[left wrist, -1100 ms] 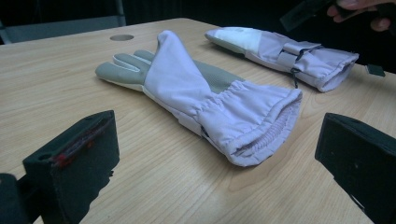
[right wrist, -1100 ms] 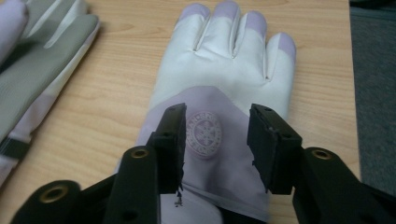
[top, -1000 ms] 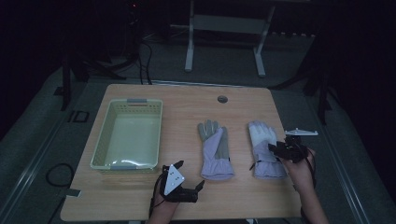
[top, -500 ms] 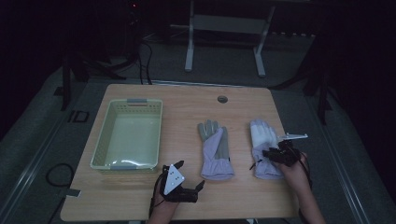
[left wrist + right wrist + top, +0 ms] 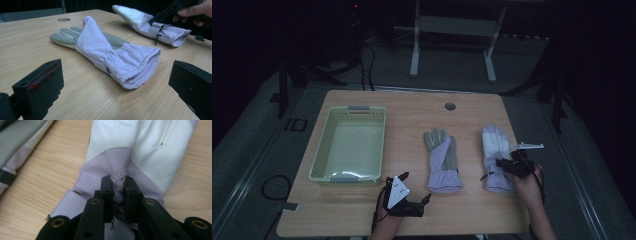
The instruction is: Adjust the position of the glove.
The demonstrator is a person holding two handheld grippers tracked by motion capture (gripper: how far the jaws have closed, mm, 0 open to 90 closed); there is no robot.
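Step in hand looks like picking up the right-hand glove (image 5: 497, 159), probably to drop it into the pale green basket (image 5: 348, 148) at the table's left. To do it well: pinch enough fabric at the back of the glove near the cuff so the fold does not slip out, lift straight up until the fingers clear the wooden table (image 5: 462, 107), then carry it across over the other glove (image 5: 442, 161) without dragging it. Right gripper (image 5: 117, 188): jaws have just been closing and now stand nearly together, pinching a raised fold of lilac fabric with a round printed logo between the pads; glove lies flat on the table at its right side, white fingers pointing away from the person. Left gripper (image 5: 113, 80): jaws wide apart, nothing between them, low over the table near the front edge, facing the cuff of the grey-palmed glove, not touching it. Basket looks empty.
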